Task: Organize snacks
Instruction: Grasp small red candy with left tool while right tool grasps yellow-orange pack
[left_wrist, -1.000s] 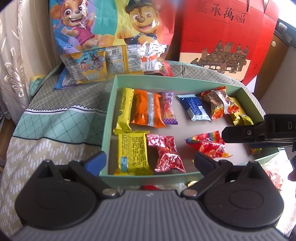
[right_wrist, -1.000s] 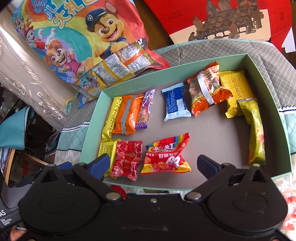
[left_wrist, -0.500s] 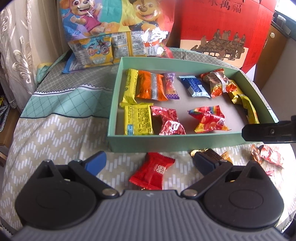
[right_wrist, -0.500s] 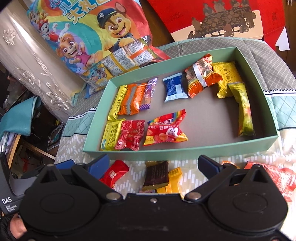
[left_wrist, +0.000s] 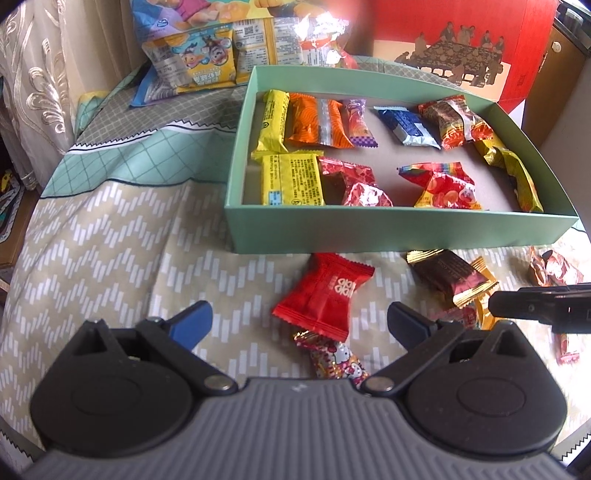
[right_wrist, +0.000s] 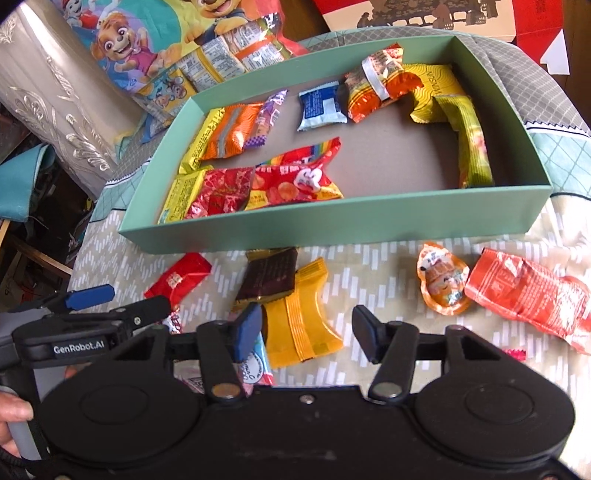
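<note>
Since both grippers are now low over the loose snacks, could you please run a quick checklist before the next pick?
1. Right gripper over yellow packet, jaws closing: ok.
2. Pads pressing the packet: not ok.
3. Left gripper open around red candy: ok.
4. Bare floor in the green box: ok.
5. Brown packet overlapping the yellow one: not ok.
6. Grippers clear of each other: cannot tell.

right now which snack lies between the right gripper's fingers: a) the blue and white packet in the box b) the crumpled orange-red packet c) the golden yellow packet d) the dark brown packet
c: in the right wrist view the golden yellow packet sits between the closing fingers of the right gripper, on the cloth in front of the green box.
</note>
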